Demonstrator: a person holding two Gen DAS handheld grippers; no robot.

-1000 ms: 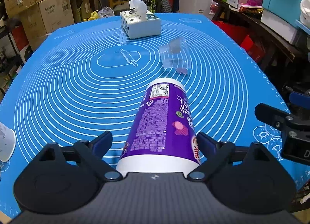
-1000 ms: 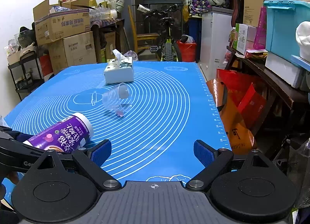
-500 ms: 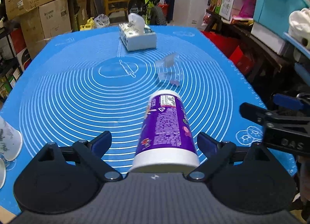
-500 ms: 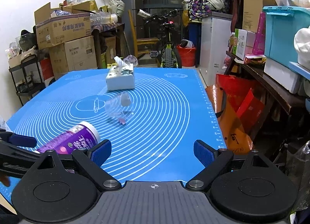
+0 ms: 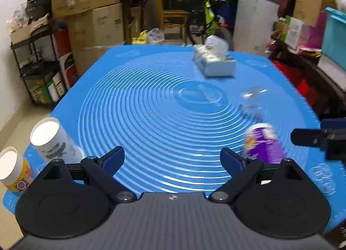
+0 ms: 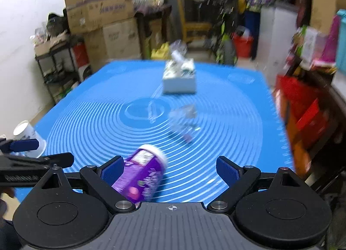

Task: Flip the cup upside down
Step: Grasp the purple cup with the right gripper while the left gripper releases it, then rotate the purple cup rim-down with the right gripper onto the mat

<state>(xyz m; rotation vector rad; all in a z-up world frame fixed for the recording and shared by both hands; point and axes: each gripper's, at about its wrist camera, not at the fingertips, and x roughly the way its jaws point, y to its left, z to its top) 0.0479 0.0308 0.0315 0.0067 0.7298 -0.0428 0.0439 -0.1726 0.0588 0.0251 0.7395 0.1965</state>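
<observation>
Purple cup [image 6: 141,175]: lies on its side on the blue mat [image 5: 151,120], white-rimmed end pointing away from the right wrist camera, near the mat's front edge.
Purple cup, left wrist view [image 5: 262,145]: low right in the frame, just beyond the left gripper's right finger; blurred.
Left gripper [image 5: 172,159]: spread wide and empty, fingers over bare mat, cup outside them to the right.
Right gripper [image 6: 170,168]: spread wide, nothing clamped; the cup sits against the inner side of its left finger (contact cannot be told through the blur).
Right gripper seen from the left wrist [image 5: 311,139]: a dark finger reaching in from the right edge, beside the cup.
Clear plastic cup [image 6: 183,118]: on its side near the mat's centre, well beyond the purple cup.
Tissue box [image 6: 179,79]: far part of the mat, white, a tissue sticking up.
White paper cup [image 5: 54,141]: tilted at the mat's left front corner.
Yellow-banded paper cup [image 5: 12,171]: just left of the white one, at the very edge of the desk.
</observation>
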